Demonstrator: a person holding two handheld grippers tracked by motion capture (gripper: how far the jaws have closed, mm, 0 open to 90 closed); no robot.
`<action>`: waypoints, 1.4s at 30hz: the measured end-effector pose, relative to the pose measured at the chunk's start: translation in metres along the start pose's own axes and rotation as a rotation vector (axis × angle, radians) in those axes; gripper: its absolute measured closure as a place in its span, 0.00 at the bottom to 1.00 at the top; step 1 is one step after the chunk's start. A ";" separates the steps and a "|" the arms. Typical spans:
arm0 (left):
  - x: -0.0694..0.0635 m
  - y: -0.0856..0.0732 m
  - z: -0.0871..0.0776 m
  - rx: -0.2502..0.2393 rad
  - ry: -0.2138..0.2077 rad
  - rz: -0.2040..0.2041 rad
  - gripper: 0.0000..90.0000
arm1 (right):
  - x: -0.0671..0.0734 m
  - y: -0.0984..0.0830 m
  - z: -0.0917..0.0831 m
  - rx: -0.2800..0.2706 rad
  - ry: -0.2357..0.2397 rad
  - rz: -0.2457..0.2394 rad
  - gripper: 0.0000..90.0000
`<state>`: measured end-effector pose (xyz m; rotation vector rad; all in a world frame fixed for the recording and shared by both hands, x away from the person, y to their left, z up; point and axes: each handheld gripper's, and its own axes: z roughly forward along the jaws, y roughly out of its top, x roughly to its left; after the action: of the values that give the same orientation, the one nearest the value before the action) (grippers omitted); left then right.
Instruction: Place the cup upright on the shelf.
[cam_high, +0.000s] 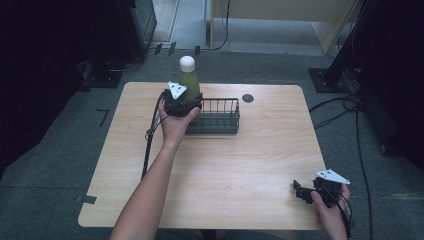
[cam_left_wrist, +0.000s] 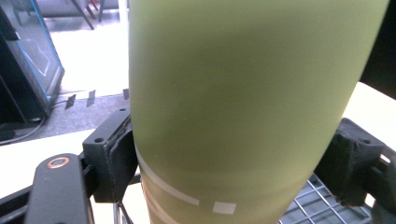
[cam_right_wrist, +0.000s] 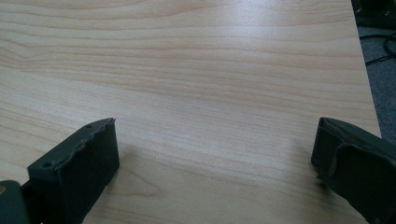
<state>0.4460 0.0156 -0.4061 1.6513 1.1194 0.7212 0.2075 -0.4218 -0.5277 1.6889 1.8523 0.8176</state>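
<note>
A light wooden table (cam_high: 210, 165) carries a dark wire basket (cam_high: 220, 116) near its far edge, with a small dark round spot (cam_high: 247, 98) just beyond it. At the basket's left end stands an upright bottle (cam_high: 189, 80), matte olive green with a white rounded cap and thin pale bands near its base; whether it stands in the basket cannot be told. The left gripper (cam_high: 186, 101) clamps the bottle's body between both pads. The right gripper (cam_high: 301, 191) rests at the table's near right corner, jaws spread wide over bare wood.
</note>
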 end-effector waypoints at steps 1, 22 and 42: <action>0.001 0.000 -0.001 0.000 -0.007 -0.005 0.18 | 0.000 0.000 0.000 0.002 -0.001 -0.002 0.00; 0.014 -0.008 -0.031 -0.014 -0.031 -0.045 0.00 | 0.000 0.000 0.000 0.005 0.002 -0.004 0.00; 0.029 -0.036 -0.085 -0.037 -0.049 -0.058 0.00 | 0.001 0.000 0.000 0.006 0.000 -0.006 0.00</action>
<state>0.3729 0.0792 -0.4120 1.5910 1.1086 0.6565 0.2074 -0.4212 -0.5275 1.6864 1.8602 0.8106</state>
